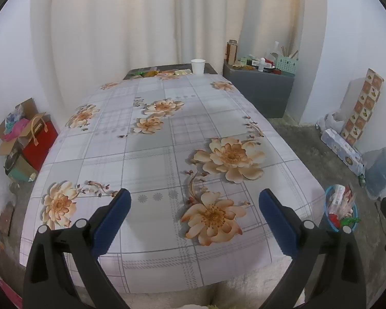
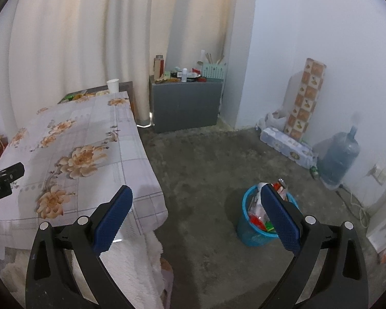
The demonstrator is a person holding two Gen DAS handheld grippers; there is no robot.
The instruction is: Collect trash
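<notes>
My left gripper is open and empty above the near end of a table under a flowered cloth. A white paper cup and flat wrappers lie at the table's far end. My right gripper is open and empty, over the floor to the right of the table. A blue waste bin full of wrappers stands on the floor behind the right finger; it also shows in the left wrist view. The cup shows in the right wrist view.
A grey cabinet with bottles and boxes on top stands by the curtain. A patterned roll, a flat pack and a water jug line the right wall. Boxes and a red bag sit left of the table.
</notes>
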